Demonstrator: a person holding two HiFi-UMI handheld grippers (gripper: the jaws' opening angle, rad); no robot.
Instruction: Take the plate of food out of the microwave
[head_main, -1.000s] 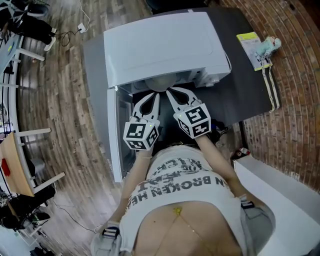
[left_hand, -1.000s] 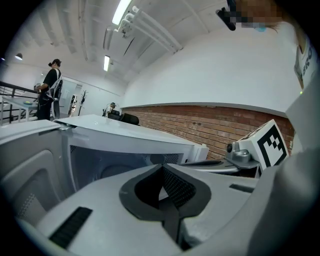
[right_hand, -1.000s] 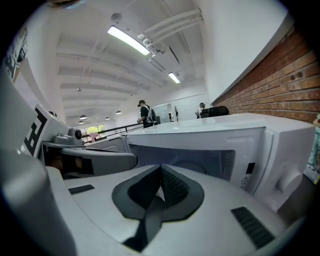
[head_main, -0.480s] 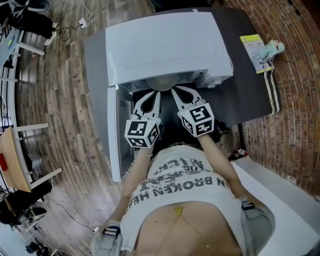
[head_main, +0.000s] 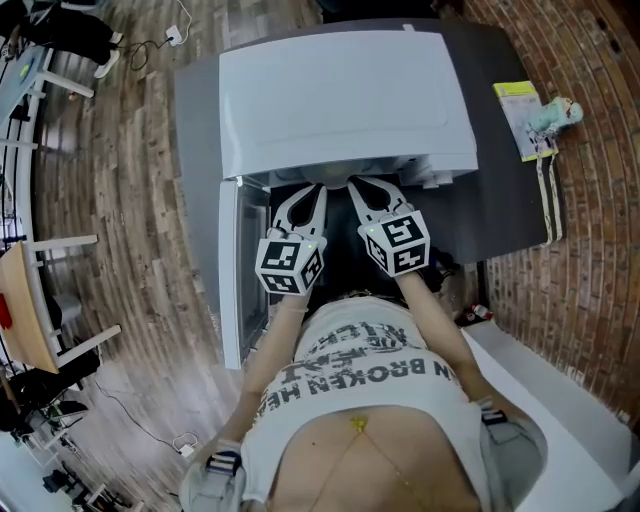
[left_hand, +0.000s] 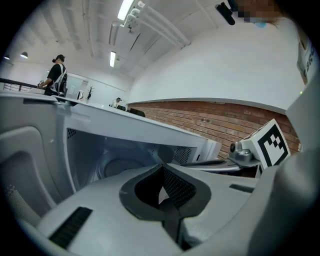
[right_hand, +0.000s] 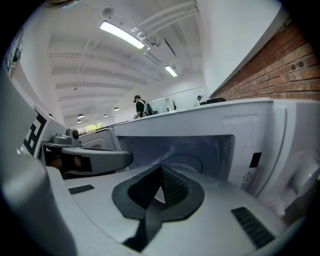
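On a dark grey table (head_main: 505, 205) at the person's 12 o'clock stands a white microwave (head_main: 340, 90), its door (head_main: 238, 275) swung out at the cavity's 9 o'clock side and reaching back toward the person. Both tools point into the open front. The left gripper (head_main: 314, 190) sits at about 11 o'clock and the right gripper (head_main: 356, 186) at about 1 o'clock, side by side but apart. Each one's own view shows its dark ribbed pads (left_hand: 176, 186) pressed tip to tip, with nothing visibly caught between them. Beyond those tips, on the cavity floor, lies a round pale plate (left_hand: 117, 167), partly hidden by the gripper body, and the food on it cannot be made out. At 2 o'clock on the table's far corner rest a yellow-green packet (head_main: 520, 105) and, just beside it, a small pale toy (head_main: 558, 112). Wooden floor (head_main: 130, 210) spreads from 8 to 11 o'clock, with loose cables (head_main: 140, 45) near 11 and a wooden-seated chair (head_main: 35, 320) with white legs at 9. A brick wall (head_main: 590, 260) runs down the 3 o'clock side, and a white counter (head_main: 565, 395) juts in at 4 o'clock. Overhead, the gripper views show a high white ceiling with long strip lights (right_hand: 122, 34). Far back, a person (left_hand: 56, 75) stands by a long pale ledge.
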